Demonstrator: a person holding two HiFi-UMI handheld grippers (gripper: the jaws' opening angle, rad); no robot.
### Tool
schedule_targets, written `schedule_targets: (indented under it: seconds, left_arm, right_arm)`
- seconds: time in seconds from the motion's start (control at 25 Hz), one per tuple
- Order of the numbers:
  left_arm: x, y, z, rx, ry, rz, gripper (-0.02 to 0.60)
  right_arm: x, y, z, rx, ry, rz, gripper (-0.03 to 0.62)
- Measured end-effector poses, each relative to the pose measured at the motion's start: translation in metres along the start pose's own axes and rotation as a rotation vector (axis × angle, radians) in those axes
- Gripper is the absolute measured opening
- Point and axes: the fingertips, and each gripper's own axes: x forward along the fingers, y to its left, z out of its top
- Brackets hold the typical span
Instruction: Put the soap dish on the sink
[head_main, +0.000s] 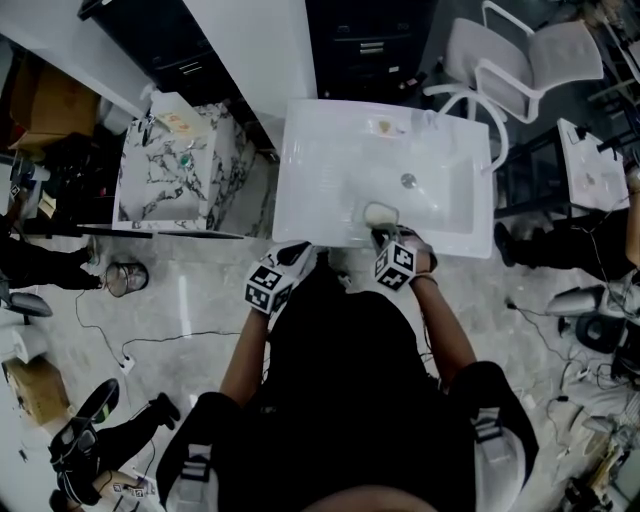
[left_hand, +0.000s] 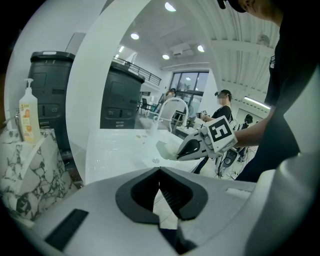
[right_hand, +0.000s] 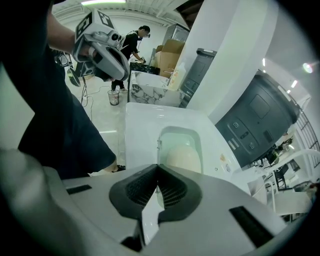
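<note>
A: At the near edge of the sink (head_main: 320, 170), right of middle, there's the soap dish (head_main: 380, 214); the right tool (head_main: 386, 238) has it by its near wall, jaws pressed together on that thin rim, the pale wall pinched between them.

B: And the dish isn't empty; a rounded soap bar (right_hand: 182, 157) sits in it, which I'd say is why it's held level and gripped at the end rather than across the middle; tip it and the bar slides.

A: Good point; from the right gripper view the dish lies flat over the white ledge, on the near side of the drain (head_main: 408, 180); whether it's actually touching down, I can't tell.

B: And the left tool (head_main: 300, 255)?

A: Just off the sink's near edge, left of the dish and apart from it; jaws together, nothing between them, only floor showing past the tips; it's out of the way, I'd guess, because one grip is enough to carry the dish.

B: So how far along are we?

A: Nearly done, by my reading; the dish is at the sink, and what's left is to settle it and let go; the surface looks glossy and slick, so a gentle release matters.
</note>
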Motion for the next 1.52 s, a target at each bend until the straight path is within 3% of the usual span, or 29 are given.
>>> schedule_targets:
  seconds: [0.8,1.52]
  left_arm:
    - [0.019,0.061,0.031,-0.003,0.0,-0.036,0.0]
    - [0.073,0.113,0.068,0.032,0.023,-0.159,0.0]
  right_arm:
    - [0.028,-0.046,0.023,0.026,0.047,0.0,-0.003]
    - [0.057,-0.11,0.032,0.023,0.127,-0.049,-0.003]
